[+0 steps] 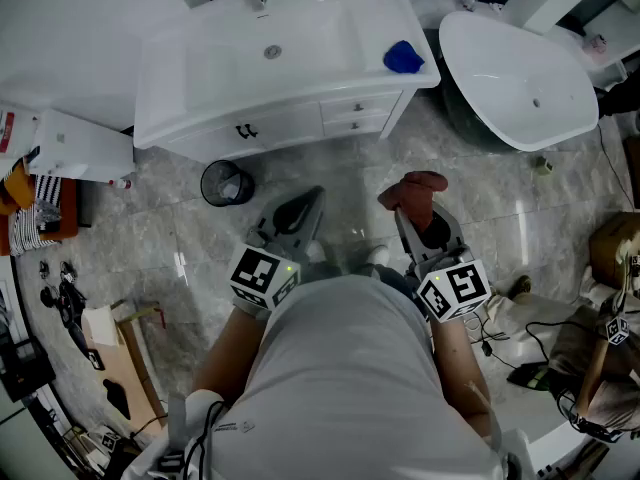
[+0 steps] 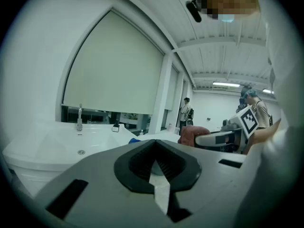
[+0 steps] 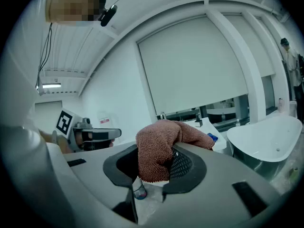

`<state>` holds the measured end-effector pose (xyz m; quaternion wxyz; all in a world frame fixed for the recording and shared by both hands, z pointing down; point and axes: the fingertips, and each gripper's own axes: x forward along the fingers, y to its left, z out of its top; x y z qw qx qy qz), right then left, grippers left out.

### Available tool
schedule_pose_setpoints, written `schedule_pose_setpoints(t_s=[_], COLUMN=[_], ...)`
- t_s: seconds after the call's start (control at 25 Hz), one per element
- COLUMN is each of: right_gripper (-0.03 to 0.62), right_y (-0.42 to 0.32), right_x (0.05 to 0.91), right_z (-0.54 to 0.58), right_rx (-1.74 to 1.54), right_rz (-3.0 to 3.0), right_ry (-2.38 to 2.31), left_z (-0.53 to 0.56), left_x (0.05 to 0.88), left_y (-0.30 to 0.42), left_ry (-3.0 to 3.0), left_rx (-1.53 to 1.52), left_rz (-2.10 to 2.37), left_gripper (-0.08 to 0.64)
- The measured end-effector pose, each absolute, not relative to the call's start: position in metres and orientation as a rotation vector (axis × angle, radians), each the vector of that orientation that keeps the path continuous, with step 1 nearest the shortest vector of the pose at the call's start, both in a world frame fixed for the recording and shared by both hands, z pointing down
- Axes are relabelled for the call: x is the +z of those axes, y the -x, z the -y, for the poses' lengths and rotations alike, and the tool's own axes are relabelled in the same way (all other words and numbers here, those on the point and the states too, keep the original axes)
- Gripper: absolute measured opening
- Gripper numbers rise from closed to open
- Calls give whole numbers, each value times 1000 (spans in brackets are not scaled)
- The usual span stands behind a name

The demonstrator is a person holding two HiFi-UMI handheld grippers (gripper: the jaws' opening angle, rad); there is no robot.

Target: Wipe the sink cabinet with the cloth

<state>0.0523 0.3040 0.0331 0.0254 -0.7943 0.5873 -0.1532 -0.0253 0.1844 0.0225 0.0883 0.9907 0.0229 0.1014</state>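
The cloth point(image 1: 412, 190) is rust-brown, the sink cabinet point(image 1: 290, 123) plain white, the object point(image 1: 403, 57) at one o'clock blue, the floor point(image 1: 345, 173) grey-veined.

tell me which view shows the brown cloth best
The right gripper view: the cloth fills the centre, clamped in the right tool, its weave clear. The head view shows it from above as a small brown bunch at that tool's tip. The left gripper view catches only a brown lump beside the right tool.
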Motion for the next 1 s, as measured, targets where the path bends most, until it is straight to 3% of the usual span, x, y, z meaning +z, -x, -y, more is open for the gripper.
schedule_pose_setpoints(t_s=[1.0], right_gripper=[127], right_y=[-35], right_x=[49], right_z=[-245], right_rx=[-626], right_rz=[-1734], right_ry=[2505], left_z=[-107], left_x=[64], left_y=[47], left_ry=[-2872], left_rx=[393], left_rz=[-117], left_gripper=[12])
